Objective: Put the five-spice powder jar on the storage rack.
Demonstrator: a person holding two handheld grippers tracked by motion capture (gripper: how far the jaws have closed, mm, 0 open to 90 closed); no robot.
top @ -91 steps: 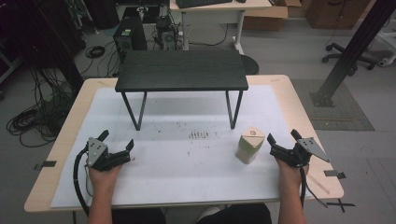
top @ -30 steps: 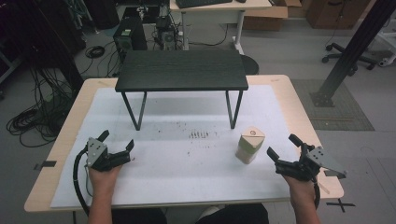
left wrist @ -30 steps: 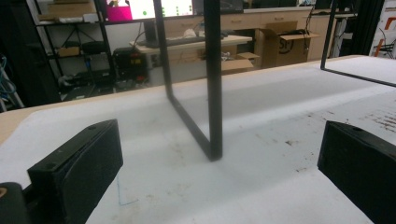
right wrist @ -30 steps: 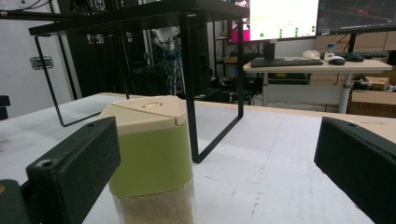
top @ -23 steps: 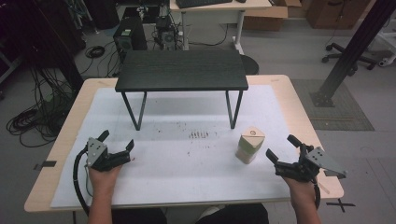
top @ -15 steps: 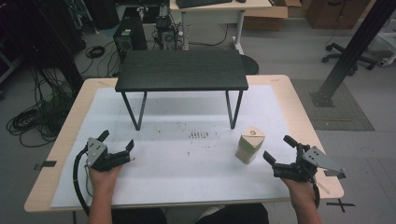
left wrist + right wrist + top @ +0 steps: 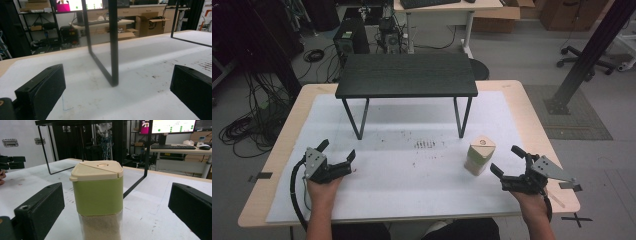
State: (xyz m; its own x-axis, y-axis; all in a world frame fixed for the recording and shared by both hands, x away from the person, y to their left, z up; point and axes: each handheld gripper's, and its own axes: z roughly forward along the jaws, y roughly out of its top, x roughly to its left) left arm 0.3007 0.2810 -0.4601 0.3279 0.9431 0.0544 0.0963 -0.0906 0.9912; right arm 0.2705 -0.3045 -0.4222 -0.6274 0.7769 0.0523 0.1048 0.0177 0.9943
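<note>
Both sets of black jaws stand wide apart with nothing between them. From the high view, the left gripper point(image 7: 336, 158) rests near the front left corner of the table point(image 7: 532, 115), on the white mat point(image 7: 412, 170) that covers most of the top, its cable looping back beside the person's forearm. The right gripper point(image 7: 508, 161) sits near the front right corner, jaws pointing toward a square spice shaker point(image 7: 479, 156) that stands upright just beside them, not touching. A small black stand point(image 7: 407, 75) on thin metal legs occupies the far middle of the table, and dark specks mark the mat between the stand and the shaker. In the left gripper view, the left gripper point(image 7: 117, 92) looks along the mat at one black leg point(image 7: 113, 42) of the stand, which meets the mat ahead, between the jaws but well beyond them. In the right gripper view, the right gripper point(image 7: 116, 213) frames the shaker point(image 7: 98, 195) (green band, cream flip lid, pale powder in the clear lower part), which stands midway between the open jaws with a gap on either side; the other gripper point(image 7: 10, 162) shows far off at the left edge.
</note>
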